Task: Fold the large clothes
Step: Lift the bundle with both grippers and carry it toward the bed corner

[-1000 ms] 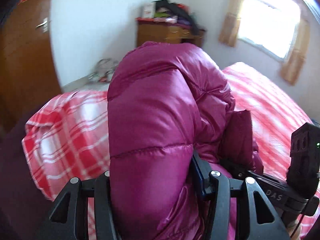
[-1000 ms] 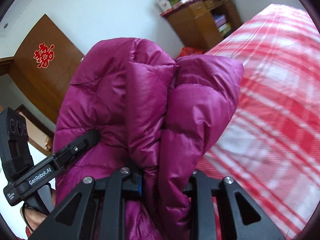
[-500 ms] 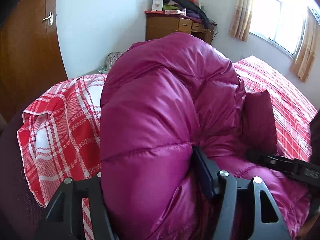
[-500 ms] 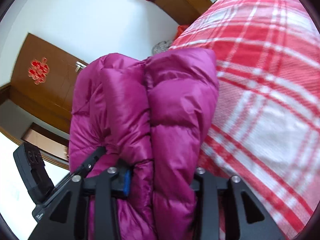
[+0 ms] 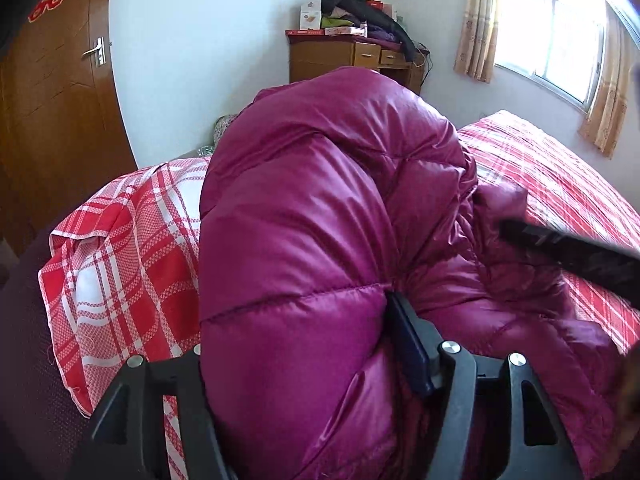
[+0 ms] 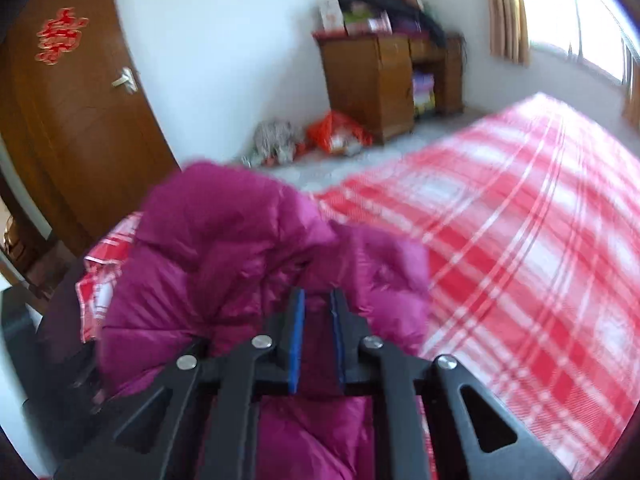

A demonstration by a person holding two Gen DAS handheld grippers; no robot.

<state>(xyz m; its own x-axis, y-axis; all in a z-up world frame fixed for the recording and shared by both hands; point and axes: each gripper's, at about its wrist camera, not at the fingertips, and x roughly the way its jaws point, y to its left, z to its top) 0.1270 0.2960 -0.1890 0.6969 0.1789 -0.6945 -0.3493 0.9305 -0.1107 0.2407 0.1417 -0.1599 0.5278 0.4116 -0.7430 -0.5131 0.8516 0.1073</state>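
Lying bunched — one magenta jacket (image 5: 304, 264), one bed (image 6: 520, 264)

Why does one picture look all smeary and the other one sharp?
Right wrist view: motion-smeared, the dresser and plaid bedspread streaky. Left wrist view: crisp on the puffy jacket, but the window glares white and the fisheye bends the door.
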